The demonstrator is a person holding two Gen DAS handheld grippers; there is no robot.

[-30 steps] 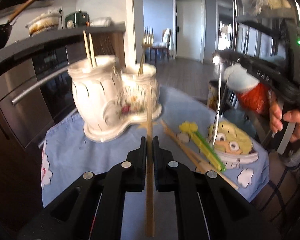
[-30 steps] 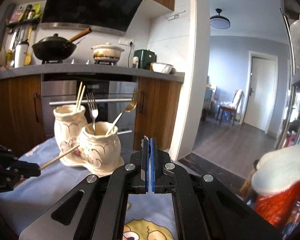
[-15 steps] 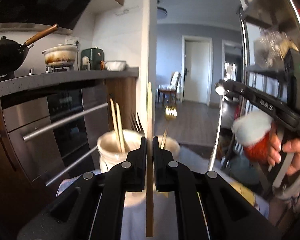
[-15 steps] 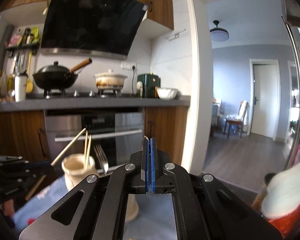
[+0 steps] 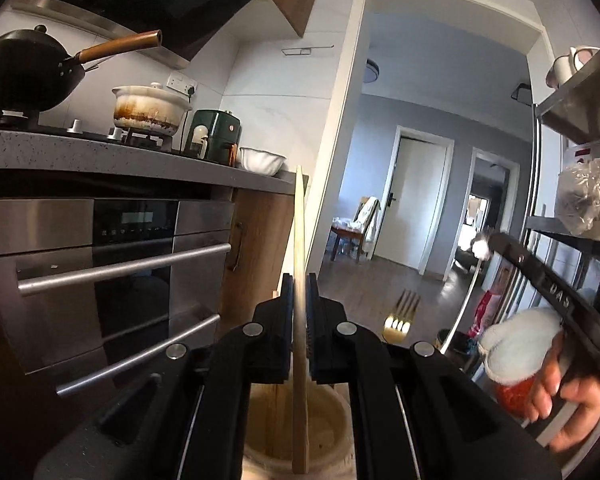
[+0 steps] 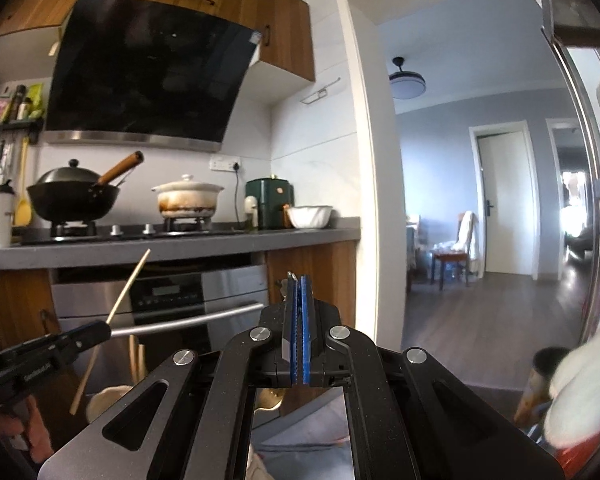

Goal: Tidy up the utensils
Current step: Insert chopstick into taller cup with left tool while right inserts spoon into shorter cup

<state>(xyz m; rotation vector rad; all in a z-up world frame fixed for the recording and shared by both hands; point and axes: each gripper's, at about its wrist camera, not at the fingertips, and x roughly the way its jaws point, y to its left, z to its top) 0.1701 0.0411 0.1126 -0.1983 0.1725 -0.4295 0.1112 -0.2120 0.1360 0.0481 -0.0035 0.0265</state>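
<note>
Wooden chopstick (image 5: 300,240) stands pinched upright between the left gripper (image 5: 299,292) fingers, above the holder (image 5: 332,432); right gripper (image 6: 297,292) fingers pressed together on nothing

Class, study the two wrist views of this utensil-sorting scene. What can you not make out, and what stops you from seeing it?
- Cream ceramic utensil holder: left wrist view, mostly hidden behind the left hand-held gripper; cut off by the bottom edge.
- Long metal utensil held by the right hand-held gripper: left wrist view, its ends are blurred or hidden; type unclear.
- Blue tablecloth: right wrist view, only slivers show between the gripper's arms.
- Wooden chopstick: where its lower tip rests is unclear.
</note>
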